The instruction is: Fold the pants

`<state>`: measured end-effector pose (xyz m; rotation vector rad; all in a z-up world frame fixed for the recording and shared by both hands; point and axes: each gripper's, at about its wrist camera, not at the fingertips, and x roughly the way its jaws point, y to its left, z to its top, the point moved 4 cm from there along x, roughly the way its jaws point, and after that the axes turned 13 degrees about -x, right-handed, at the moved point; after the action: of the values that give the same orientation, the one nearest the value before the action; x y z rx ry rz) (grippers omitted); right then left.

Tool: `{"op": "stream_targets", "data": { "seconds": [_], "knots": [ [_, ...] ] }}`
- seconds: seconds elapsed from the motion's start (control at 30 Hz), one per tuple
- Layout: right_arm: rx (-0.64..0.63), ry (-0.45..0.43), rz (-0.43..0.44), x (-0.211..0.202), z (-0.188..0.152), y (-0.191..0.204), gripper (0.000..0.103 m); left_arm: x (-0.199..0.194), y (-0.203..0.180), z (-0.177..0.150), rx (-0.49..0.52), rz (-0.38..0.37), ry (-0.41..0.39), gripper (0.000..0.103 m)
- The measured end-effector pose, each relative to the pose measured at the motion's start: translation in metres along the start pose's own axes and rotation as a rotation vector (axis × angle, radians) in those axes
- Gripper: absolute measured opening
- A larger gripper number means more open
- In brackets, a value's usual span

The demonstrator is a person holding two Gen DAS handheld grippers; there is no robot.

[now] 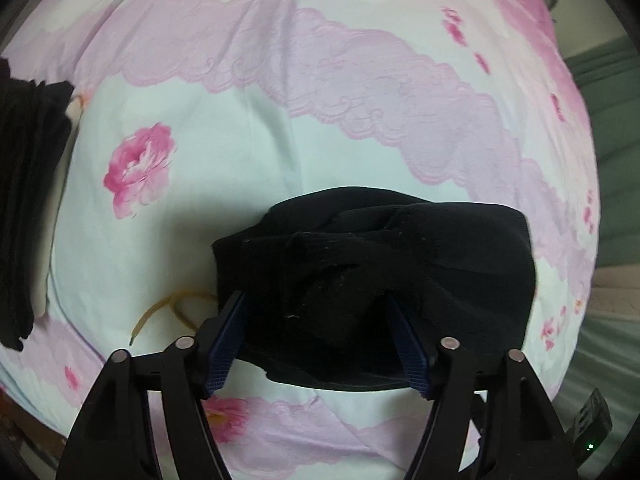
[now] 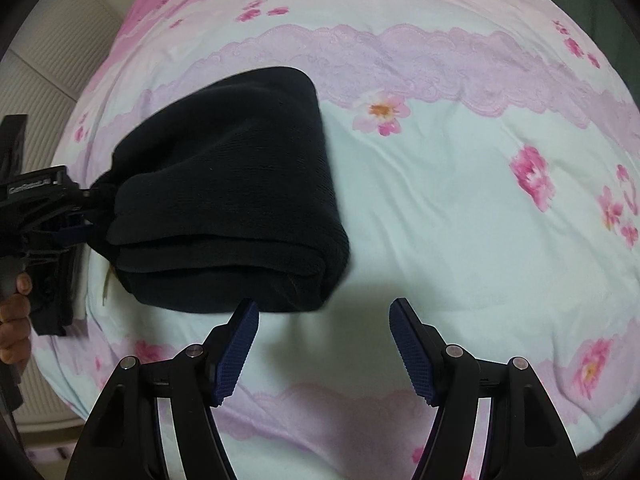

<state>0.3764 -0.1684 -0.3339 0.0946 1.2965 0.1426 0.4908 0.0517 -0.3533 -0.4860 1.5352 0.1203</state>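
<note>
The folded black pants [image 2: 228, 196] lie on the flowered bed [image 2: 460, 216], the left tongs [image 1: 316, 316] spread around their bunched edge without pinching it, the right tongs [image 2: 324, 320] spread and empty just beside the pants' near edge

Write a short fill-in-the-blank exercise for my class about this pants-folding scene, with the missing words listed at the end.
1. The folded pants are ____ in colour.
2. They lie on a bedsheet printed with pink ____.
3. The right gripper has open jaws with ____ between them.
4. The left gripper has its blue pads on either side of the ____.

Missing words: black; flowers; nothing; pants
</note>
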Motion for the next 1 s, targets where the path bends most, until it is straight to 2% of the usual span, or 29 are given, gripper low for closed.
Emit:
{"op": "stream_targets", "data": {
  "seconds": [0.1,0.2,0.37,0.47,0.57,0.77,0.83,0.93,1.0],
  "knots": [
    [0.001,-0.014,0.017,0.008,0.006,-0.002,0.069,0.006,0.006,-0.001,-0.017,0.012,0.019,0.081],
    [-0.002,0.001,0.008,0.02,0.011,-0.005,0.069,0.015,0.017,-0.002,-0.057,-0.016,0.069,0.088],
    [-0.01,0.025,-0.004,0.033,0.014,-0.009,0.069,0.032,0.039,-0.002,-0.234,-0.179,0.199,0.088],
    [-0.009,0.032,0.001,0.037,0.014,-0.01,0.069,0.035,0.043,-0.005,-0.292,-0.209,0.229,0.088],
    [-0.011,0.029,0.009,0.038,0.016,-0.01,0.069,0.031,0.034,-0.01,-0.273,-0.198,0.229,0.088],
    [-0.034,0.026,0.019,0.04,0.021,-0.008,0.068,0.022,0.004,-0.01,-0.126,-0.086,0.104,0.085],
    [-0.041,0.023,0.018,0.041,0.022,-0.008,0.068,0.027,0.002,-0.008,-0.12,-0.081,0.1,0.063],
    [-0.041,0.026,0.025,0.043,0.024,-0.007,0.069,0.019,-0.006,-0.011,-0.098,-0.079,0.077,0.036],
    [-0.037,0.025,0.034,0.043,0.023,-0.008,0.068,-0.002,-0.012,-0.013,-0.045,-0.098,0.026,0.027]
  ]
}}
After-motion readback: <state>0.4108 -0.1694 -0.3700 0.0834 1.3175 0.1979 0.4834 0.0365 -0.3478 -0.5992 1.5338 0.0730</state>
